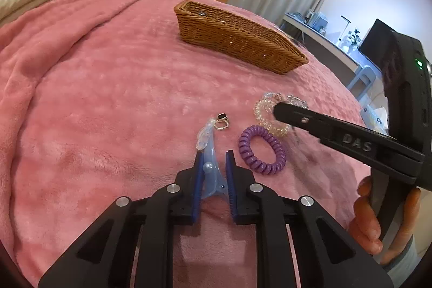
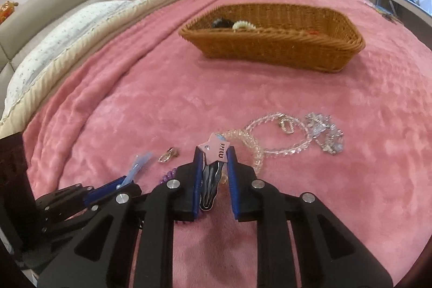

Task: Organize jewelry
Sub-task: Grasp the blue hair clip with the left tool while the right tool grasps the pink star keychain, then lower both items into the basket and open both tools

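The left gripper (image 1: 214, 166) pinches a blue clip (image 1: 209, 174), the right gripper (image 2: 214, 161) seemingly a star hairclip (image 2: 214, 147); either loose grip could drop short of the basket (image 2: 272, 45).

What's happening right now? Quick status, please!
Left gripper around blue hair clip. Right gripper around pink star clip. Basket ahead, path clear.
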